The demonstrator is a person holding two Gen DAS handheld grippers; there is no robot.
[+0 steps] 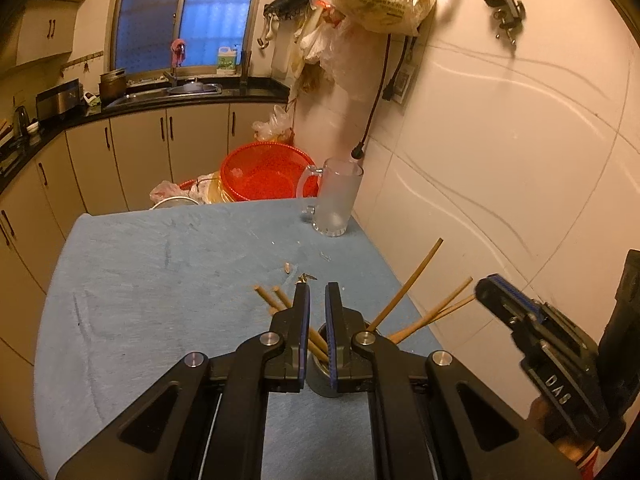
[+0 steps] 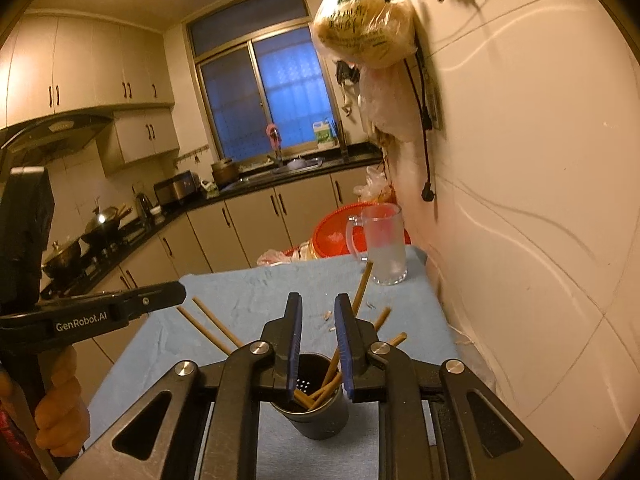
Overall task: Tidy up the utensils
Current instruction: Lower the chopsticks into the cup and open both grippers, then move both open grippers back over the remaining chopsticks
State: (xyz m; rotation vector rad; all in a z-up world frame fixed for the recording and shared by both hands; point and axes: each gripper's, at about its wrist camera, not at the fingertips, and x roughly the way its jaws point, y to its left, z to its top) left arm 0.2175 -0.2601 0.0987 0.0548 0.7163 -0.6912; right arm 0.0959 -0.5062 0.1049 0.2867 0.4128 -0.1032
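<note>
Chopsticks (image 2: pixel 326 380) stand bundled in a dark round holder (image 2: pixel 316 416) near the front edge of the blue-clothed table (image 1: pixel 160 280), their tops fanning out toward the tiled wall.

Only the right wrist view looks down into the holder, where a perforated bottom shows. It also takes in the stove with its wok (image 2: pixel 100 228) along the far counter, and the person's hand (image 2: pixel 60 408) wrapped around the handle of the left gripper (image 2: pixel 160 294), which reaches in from that picture's left edge.

The left wrist view shows instead the right gripper (image 1: pixel 504 300) coming in from the right, plus a few crumbs on the cloth and more of the red basket (image 1: pixel 264 176) beyond the table's far end. Both views catch the frosted glass mug (image 1: pixel 336 200) at the far corner by the wall, and two loose chopsticks (image 1: pixel 272 298) lying flat on the cloth just left of the holder.

From its own camera, the left gripper's jaws are drawn together to a narrow slit with nothing pinched, poised directly above the holder's mouth. The right gripper (image 2: pixel 318 298) is parted a little wider, pads bare. The holder sits right beneath and between its fingers, the chopsticks leaning past its right finger without being squeezed.
</note>
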